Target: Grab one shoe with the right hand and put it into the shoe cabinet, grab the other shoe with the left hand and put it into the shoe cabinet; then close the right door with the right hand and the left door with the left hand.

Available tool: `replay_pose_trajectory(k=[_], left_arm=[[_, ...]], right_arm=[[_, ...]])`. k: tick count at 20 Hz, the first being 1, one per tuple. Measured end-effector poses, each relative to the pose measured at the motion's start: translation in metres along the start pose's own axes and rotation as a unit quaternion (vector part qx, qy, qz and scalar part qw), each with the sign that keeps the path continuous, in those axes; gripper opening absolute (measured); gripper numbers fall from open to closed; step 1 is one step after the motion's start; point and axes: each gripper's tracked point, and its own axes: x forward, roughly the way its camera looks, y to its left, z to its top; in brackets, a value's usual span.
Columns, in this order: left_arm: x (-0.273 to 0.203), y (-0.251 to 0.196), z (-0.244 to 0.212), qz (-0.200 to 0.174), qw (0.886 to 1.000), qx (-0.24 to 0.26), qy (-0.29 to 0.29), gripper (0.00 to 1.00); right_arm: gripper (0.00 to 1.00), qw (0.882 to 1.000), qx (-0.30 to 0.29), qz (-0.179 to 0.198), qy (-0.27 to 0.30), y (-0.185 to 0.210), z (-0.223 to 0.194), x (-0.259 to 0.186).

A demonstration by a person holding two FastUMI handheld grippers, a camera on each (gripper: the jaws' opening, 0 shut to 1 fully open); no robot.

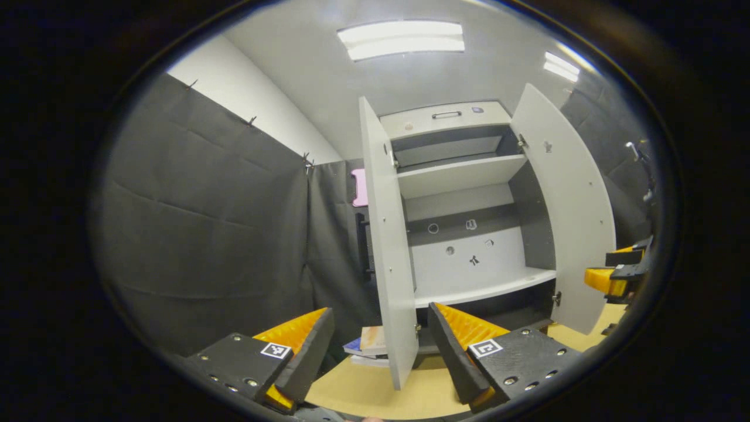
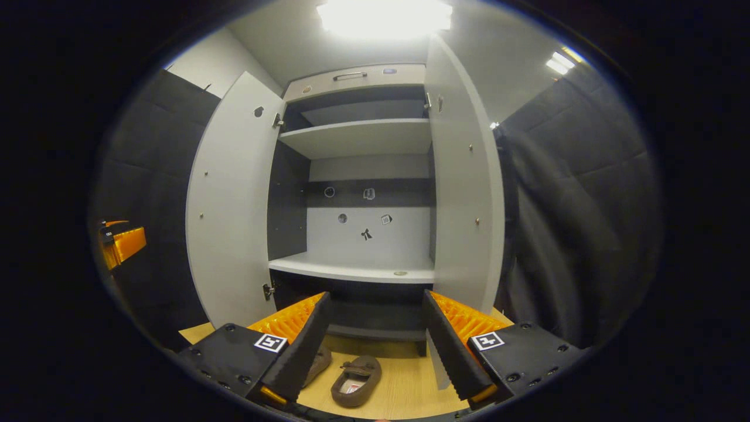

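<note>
From the right gripper view I see my right gripper (image 2: 375, 346) with its jaws released, nothing between them, pointing at the cabinet (image 2: 357, 170). Both doors stand open: the left door (image 2: 231, 205) and the right door (image 2: 463, 187). Two brown shoes lie on the wooden floor (image 2: 404, 381) before the cabinet: one shoe (image 2: 355, 381) shows between my fingers, the other shoe (image 2: 319, 360) is partly hidden behind the left finger. The shelves hold no shoes. In the left gripper view my left gripper (image 1: 381, 351) also has its jaws released and grasps nothing, facing the left door's edge. Some books (image 1: 368, 346) lie low beside that door.
</note>
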Motion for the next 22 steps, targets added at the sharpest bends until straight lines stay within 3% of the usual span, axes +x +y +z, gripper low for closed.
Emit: replay_pose_trajectory(k=[1, 2, 3, 4, 12, 13, 14, 22], left_arm=[[0.001, 0.002, -0.003, 0.005, 1.000, 0.001, 0.004, 0.94], [0.002, 0.003, -0.006, 0.011, 1.000, 0.001, 0.007, 1.00], [0.002, 0.005, -0.006, 0.017, 1.000, 0.001, 0.008, 1.00], [0.005, 0.007, -0.009, 0.024, 1.000, 0.001, 0.007, 0.94], [0.017, 0.022, -0.029, 0.072, 0.997, -0.005, 0.026, 0.94], [0.017, 0.023, -0.029, 0.075, 0.997, -0.003, 0.029, 0.94], [0.018, 0.024, -0.033, 0.078, 0.997, 0.000, 0.030, 1.00], [0.021, 0.028, -0.039, 0.098, 0.994, 0.025, 0.045, 1.00]], right_arm=[[0.93, 1.000, 0.000, 0.009, 0.013, 0.006, -0.010, 0.009], [0.98, 1.000, 0.000, 0.016, 0.026, 0.010, -0.020, 0.018], [0.98, 0.999, -0.001, 0.022, 0.040, 0.015, -0.030, 0.027], [0.98, 0.998, -0.003, 0.029, 0.054, 0.019, -0.041, 0.035], [0.99, 0.980, 0.018, 0.070, 0.185, 0.045, -0.139, 0.081], [0.99, 0.977, 0.020, 0.073, 0.201, 0.047, -0.152, 0.085], [0.98, 0.973, 0.021, 0.077, 0.219, 0.049, -0.167, 0.089], [0.98, 0.934, 0.042, 0.115, 0.337, 0.071, -0.252, 0.089]])
